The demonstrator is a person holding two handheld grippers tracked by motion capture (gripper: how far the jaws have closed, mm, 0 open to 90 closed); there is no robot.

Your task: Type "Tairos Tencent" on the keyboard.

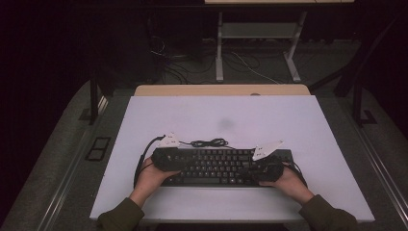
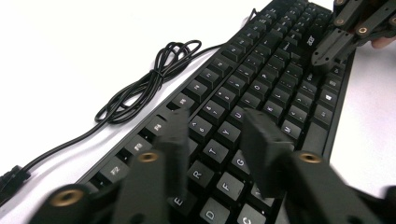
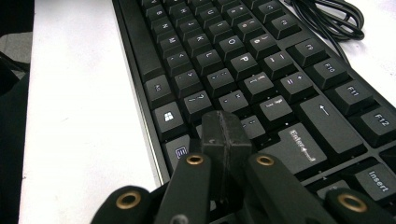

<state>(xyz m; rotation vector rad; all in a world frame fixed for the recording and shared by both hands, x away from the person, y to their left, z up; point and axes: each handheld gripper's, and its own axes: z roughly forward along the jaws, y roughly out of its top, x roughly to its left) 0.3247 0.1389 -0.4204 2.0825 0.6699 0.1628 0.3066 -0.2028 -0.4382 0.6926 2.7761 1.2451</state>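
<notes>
A black keyboard [image 1: 216, 166] lies on the white tabletop [image 1: 216, 115], near its front edge. Its coiled cable [image 1: 209, 143] rests just behind it. My left gripper [image 1: 166, 159] hovers low over the keyboard's left end. In the left gripper view the keyboard [image 2: 261, 79] runs away under my left gripper [image 2: 217, 130], whose jaws stand apart above the letter keys with nothing between them. My right gripper [image 1: 264, 168] is over the right end. In the right gripper view the right gripper [image 3: 225, 126] has its pads pressed together, tips just above the keys [image 3: 233, 60] near Enter.
The other gripper [image 2: 336, 42] shows at the far end of the keyboard in the left gripper view, with the cable [image 2: 154, 79] coiled at the left. A wooden strip [image 1: 221, 90] edges the table's back. Beyond it stand a metal frame [image 1: 260, 43] and floor cables.
</notes>
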